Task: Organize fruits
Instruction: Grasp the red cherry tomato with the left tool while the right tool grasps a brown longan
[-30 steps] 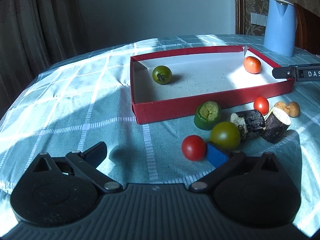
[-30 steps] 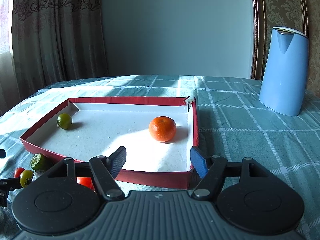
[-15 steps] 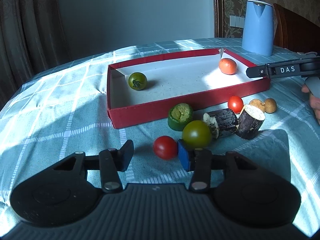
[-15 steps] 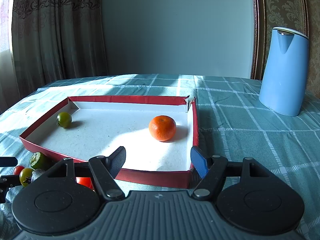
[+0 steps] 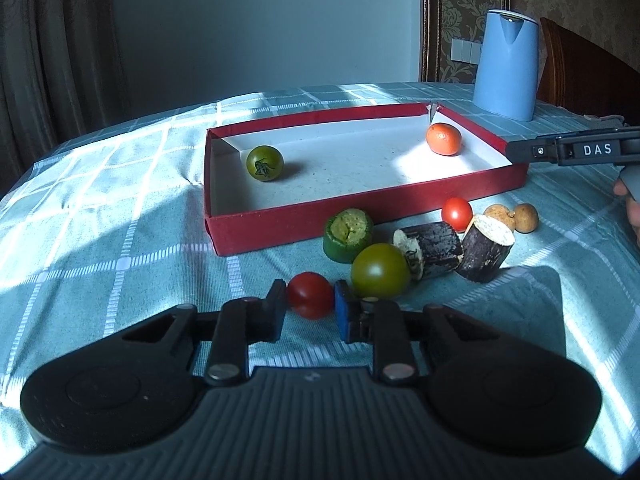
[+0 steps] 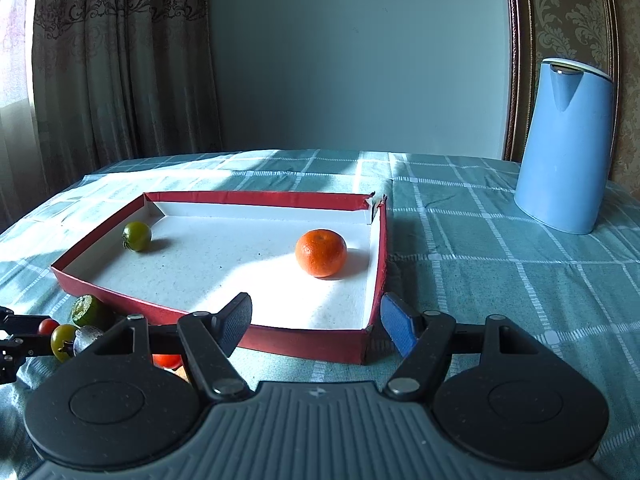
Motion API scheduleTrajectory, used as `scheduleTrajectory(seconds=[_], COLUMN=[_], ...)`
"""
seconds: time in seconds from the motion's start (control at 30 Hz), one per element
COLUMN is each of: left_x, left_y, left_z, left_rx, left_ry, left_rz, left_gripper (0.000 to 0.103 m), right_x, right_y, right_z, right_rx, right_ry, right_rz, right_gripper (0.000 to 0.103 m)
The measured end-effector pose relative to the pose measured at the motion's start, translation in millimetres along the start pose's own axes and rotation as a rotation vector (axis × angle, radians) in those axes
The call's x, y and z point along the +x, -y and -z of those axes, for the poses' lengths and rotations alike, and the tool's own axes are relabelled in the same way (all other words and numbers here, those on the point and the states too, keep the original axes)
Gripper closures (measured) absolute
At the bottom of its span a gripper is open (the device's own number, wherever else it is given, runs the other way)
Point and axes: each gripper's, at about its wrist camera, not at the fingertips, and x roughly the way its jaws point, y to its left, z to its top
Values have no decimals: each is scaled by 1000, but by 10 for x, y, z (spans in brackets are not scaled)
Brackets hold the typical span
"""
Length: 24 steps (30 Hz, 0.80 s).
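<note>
Pickup step right now: the left claw (image 5: 310, 305) has pinched the near red tomato (image 5: 310, 294) down on the bench (image 5: 120, 248), just short of the red tray (image 5: 360, 216). Next it needs lifting over the near wall. The right claw (image 6: 316, 322) hangs half-open, empty. Only writing: "DAS" on its finger.

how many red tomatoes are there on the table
2. One small round red tomato sits between the left gripper pads; another red tomato lies by the red cardboard tray front wall. Others may be hidden.
</note>
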Motion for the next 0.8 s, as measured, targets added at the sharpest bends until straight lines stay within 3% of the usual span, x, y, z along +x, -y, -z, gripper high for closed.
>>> scheduleTrajectory(seconds=[0.2,0.4,0.57,0.8], left_x=[-1,-1,-1,-1], left_y=[-13,-4,-3,-3], left_z=[2,4,4,4], left_rx=[-5,0,0,3], left_ry=[-2,-2,-2,-2], left_rz=[0,-2,-3,-4], left_gripper=[80,80,80,80], right_x=[-286,-213,-76,10], right_y=[-2,-206,-255,-368], right_z=[338,432,396,372], right_rx=[-89,-187,-204,-267], right_ry=[-22,-59,-97,-102], right_rz=[-64,-79,-95,-110], right_gripper=[32,33,53,73])
